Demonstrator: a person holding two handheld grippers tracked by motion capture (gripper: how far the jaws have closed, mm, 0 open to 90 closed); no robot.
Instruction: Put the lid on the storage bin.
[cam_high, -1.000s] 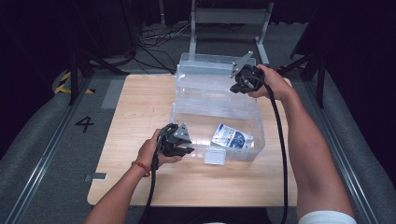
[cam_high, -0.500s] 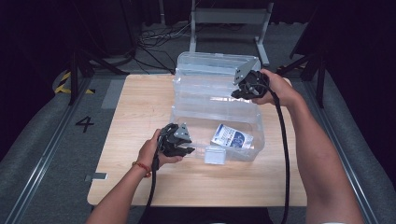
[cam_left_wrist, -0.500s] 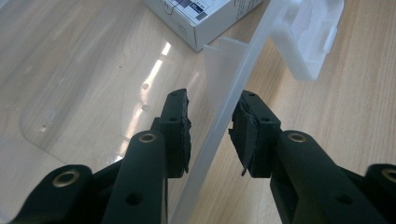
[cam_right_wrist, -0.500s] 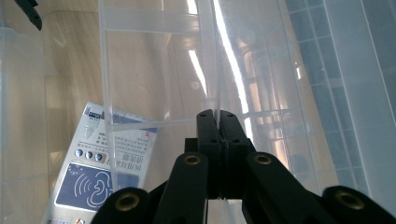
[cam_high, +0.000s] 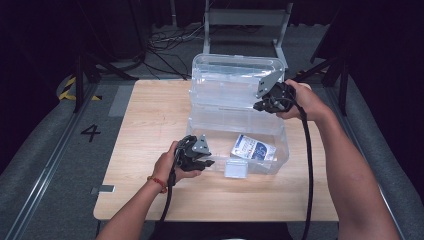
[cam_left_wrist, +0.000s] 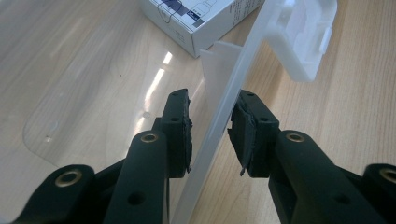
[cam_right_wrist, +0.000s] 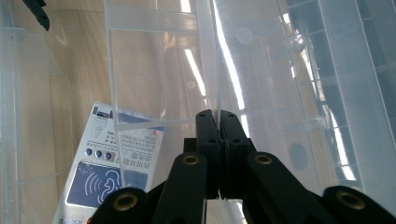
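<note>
Dark floor with cables and a metal frame (cam_high: 247, 20) surrounds a pale wooden table (cam_high: 150, 120), and a clear plastic bin (cam_high: 272, 160) stands on the table's middle, its lid (cam_high: 235, 87) raised upright along the far side. Inside the bin, on its floor toward the near right, lies a white and blue box (cam_high: 254, 148) (cam_right_wrist: 109, 163) (cam_left_wrist: 205, 16); in the right gripper view it lies tilted and shows printed text and an ear symbol. A white latch (cam_high: 236, 169) (cam_left_wrist: 306, 35) hangs on the bin's near wall, just in front of the box. From the lower left of the high view a hand brings the left gripper (cam_high: 202, 161) (cam_left_wrist: 211, 133) to the bin's near left wall; in the left gripper view its jaws straddle the wall's rim, one inside and one outside, with the right pad touching the plastic and the left pad just beside it, so I cannot tell whether the grip is firm. From the right, the other arm reaches across to the lid's right edge, where the right gripper (cam_high: 261, 106) (cam_right_wrist: 217, 114) is clenched on a thin edge of the lid, the two jaws pressed together with the clear plastic between their tips. Black cables (cam_high: 307, 165) trail from both grippers back toward the person.
</note>
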